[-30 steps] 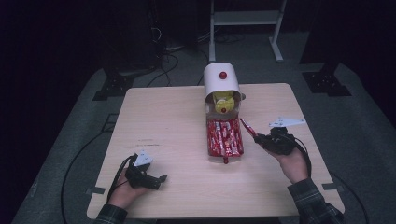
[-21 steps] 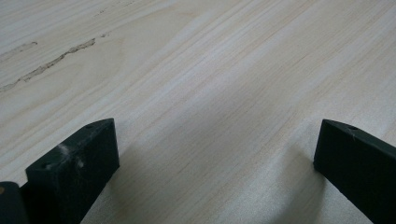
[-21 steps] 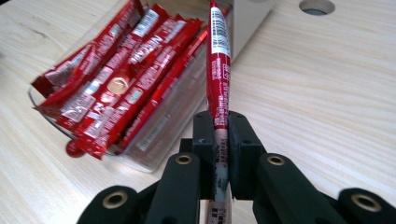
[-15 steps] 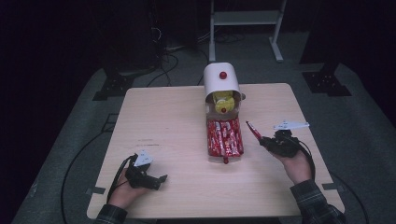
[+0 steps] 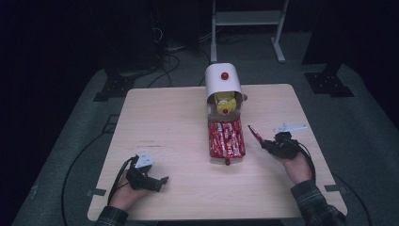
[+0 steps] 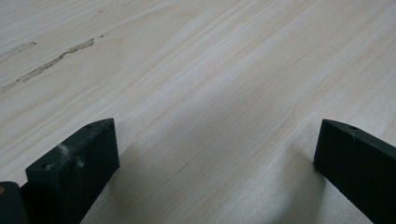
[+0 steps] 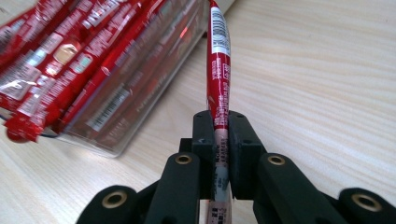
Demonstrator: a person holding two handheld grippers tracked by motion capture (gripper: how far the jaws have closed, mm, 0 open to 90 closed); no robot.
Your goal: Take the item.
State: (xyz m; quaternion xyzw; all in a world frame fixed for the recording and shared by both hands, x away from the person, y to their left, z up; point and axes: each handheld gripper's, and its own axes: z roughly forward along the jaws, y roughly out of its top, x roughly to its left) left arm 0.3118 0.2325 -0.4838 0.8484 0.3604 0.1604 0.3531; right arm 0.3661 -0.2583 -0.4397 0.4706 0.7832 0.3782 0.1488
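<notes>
right tongs [image 7: 218, 122] pinch the thin red foil snack stick [image 7: 219, 65] | its long axis points forward, clear plastic tray of red sticks [image 7: 140, 88] just left | left tongs [image 6: 210, 158] spread (idle, farther) on pale wooden tabletop [image 6: 224, 70]

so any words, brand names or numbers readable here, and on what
None can be read for certain.
Red packet clamped in the right gripper: barcode and small print, too blurred.
Red packets in the clear tray: white lettering and a barcode, blurred.
White dispenser: a red dot, no text.
</notes>
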